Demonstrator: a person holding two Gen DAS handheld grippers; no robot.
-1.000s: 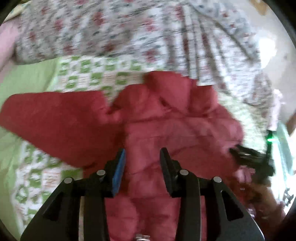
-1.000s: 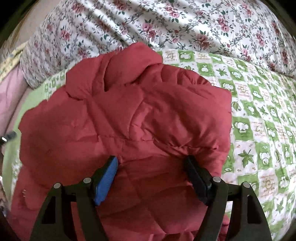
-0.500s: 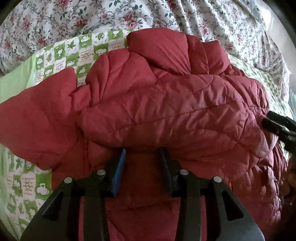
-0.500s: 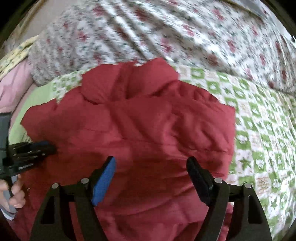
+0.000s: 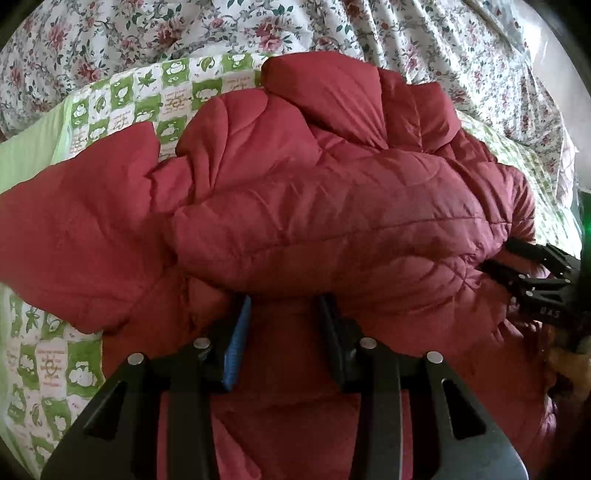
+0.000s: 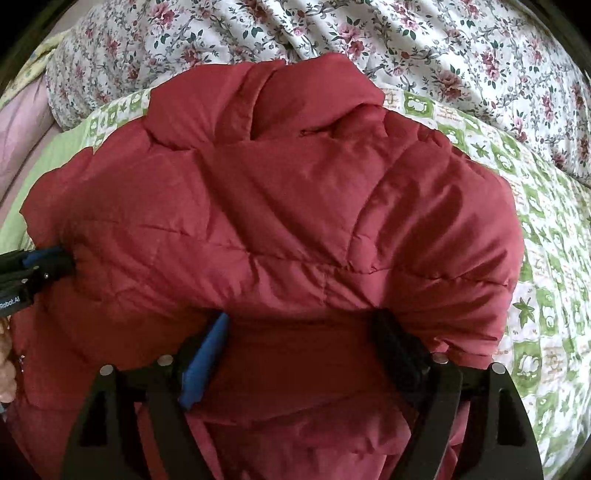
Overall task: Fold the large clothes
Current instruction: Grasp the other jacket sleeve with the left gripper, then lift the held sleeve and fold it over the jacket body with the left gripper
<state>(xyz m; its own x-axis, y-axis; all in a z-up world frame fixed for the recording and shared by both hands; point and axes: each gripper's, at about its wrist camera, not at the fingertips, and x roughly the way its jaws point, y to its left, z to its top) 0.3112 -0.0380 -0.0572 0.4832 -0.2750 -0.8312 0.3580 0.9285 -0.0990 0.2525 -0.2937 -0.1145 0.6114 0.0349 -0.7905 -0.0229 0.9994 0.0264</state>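
A red quilted puffer jacket (image 5: 332,206) lies bunched on the bed, also filling the right wrist view (image 6: 288,221). My left gripper (image 5: 284,306) is open, its fingertips tucked under a puffy fold of the jacket. My right gripper (image 6: 303,325) is open wide, its tips also under a fold. The right gripper shows at the right edge of the left wrist view (image 5: 532,266), against the jacket's side. The left gripper shows at the left edge of the right wrist view (image 6: 37,266). One sleeve (image 5: 81,236) spreads out to the left.
A green-and-white patterned sheet (image 5: 48,369) covers the bed (image 6: 546,295). A floral quilt (image 5: 184,33) is heaped along the far side (image 6: 443,48). A pink cloth (image 6: 18,125) lies at far left.
Both grippers moved forward and down into the jacket. The view went from a raised look at the spread jacket to fingertips pushed under its folds. The jacket is more bunched.
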